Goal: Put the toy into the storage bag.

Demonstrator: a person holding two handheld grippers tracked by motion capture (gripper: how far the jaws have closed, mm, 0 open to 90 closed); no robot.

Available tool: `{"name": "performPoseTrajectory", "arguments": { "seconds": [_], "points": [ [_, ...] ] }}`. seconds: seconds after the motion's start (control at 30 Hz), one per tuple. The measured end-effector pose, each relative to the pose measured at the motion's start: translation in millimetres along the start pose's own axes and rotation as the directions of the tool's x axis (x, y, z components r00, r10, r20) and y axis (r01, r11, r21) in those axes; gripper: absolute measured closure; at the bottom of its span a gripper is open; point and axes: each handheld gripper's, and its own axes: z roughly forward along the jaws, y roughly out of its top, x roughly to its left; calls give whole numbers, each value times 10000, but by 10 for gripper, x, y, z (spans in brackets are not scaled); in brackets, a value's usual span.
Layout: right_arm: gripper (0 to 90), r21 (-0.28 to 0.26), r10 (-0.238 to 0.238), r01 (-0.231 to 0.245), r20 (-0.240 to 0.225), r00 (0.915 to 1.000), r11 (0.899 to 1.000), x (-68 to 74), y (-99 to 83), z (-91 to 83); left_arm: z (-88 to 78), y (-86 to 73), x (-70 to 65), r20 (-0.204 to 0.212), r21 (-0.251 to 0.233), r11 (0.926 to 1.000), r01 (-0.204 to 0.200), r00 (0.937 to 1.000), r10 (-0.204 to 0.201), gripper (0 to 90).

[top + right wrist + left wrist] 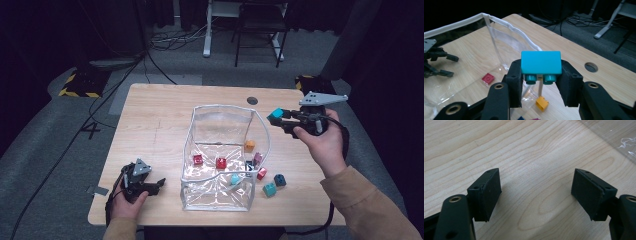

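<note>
i hold the turquoise brick (541, 62) between the pads of my right gripper (541, 82), clenched on its two sides, with the studs pointing back toward my hand. in the high view this brick (274, 115) hangs in the air just outside the right wall of the clear plastic bin (264, 131), near its rim and well above the table (150, 120). my judgement is that the step now is to carry the brick over the white rim and release it inside, where a red brick (221, 162), another red one (198, 159) and an orange brick (249, 145) already lie. to do it well, i think i must first lift a little, because the wall is soft and bends if i push against it; then i move left until the brick is clearly over the bin floor, and only then open. if i open too early, it can fall outside, beside the loose bricks (274, 185) at the right front corner. my left gripper (155, 186) rests on the table left of the bin with its jaws wide apart and nothing between them; it could steady the front wall if the bin slides.
</note>
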Motion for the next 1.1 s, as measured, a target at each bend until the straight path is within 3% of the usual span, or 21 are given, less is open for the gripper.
{"name": "performPoseTrajectory", "arguments": {
  "seconds": [0.33, 0.63, 1.1],
  "points": [
    [589, 183, -456, 470, -689, 9966, 9987, 285, 229, 254, 1, 1, 2, 36, -3, 10000, 19, 10000, -19, 239],
    [589, 609, -1130, 1180, -798, 9904, 9911, 509, 461, 439, 1, 1, 3, 54, 6, 10000, 25, 10000, -25, 239],
    [589, 1050, -910, 1056, -1348, 9867, 9888, 676, 615, 731, 4, 8, 8, 19, -3, 10000, 9, 10000, -9, 240]
  ]
}}
